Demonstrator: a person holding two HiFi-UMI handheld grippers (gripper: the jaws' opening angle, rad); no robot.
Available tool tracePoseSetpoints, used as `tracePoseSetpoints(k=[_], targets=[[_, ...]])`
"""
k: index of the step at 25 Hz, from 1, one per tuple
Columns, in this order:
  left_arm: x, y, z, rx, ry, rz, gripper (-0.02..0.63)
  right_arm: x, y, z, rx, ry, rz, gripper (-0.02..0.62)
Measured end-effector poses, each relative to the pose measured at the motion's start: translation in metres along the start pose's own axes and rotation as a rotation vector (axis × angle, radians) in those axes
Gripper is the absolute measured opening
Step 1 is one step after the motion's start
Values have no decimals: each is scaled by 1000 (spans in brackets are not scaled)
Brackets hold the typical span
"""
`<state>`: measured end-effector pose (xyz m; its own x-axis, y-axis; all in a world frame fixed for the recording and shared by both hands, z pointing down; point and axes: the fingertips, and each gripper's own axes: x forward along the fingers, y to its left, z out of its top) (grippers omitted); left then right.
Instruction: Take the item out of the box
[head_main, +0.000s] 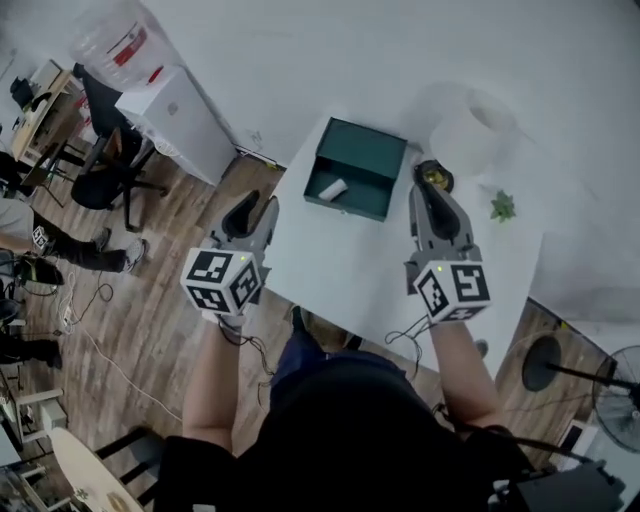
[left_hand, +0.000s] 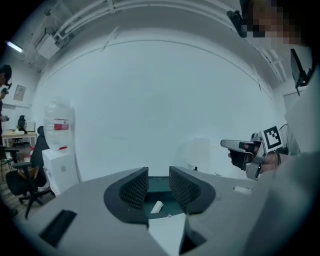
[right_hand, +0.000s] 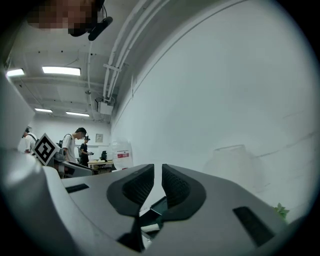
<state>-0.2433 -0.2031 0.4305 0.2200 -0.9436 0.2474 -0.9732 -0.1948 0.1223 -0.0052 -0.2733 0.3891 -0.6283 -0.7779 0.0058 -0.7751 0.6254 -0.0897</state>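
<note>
Across white table (head_main: 360, 270), green box (head_main: 350, 205) lying open toward 12 o'clock. At 8 o'clock of it, left gripper (head_main: 255, 212), jaws apart, empty. At 3 o'clock, right gripper (head_main: 432, 175), jaws a narrow slit apart, empty. Inside box, near its 9 o'clock end, small white item (head_main: 333, 189). Approach step, seemingly; next calls for dipping in, straddling item, closing.

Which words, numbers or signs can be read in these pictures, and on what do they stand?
No text is readable.
Water bottle: red label, print too blurred.
Left tongs and right tongs: square black-and-white markers on their cubes, no letters.
Wall notice: too small to read.
Green box: no print shows.
</note>
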Motion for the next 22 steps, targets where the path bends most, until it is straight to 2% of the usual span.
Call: tracePoseSetpoints(k=[8, 14, 18, 22], targets=[[114, 15, -46, 22, 192, -220, 128, 4, -44, -5, -12, 22, -240, 49], [185, 13, -107, 95, 415, -366, 133, -1, -61, -18, -2, 36, -395, 49], [219, 5, -153, 164, 574, -429, 150, -14, -73, -33, 22, 48, -480, 48], [242, -2, -194, 216, 712, -458, 167, -30, -84, -41, 41, 51, -539, 48]])
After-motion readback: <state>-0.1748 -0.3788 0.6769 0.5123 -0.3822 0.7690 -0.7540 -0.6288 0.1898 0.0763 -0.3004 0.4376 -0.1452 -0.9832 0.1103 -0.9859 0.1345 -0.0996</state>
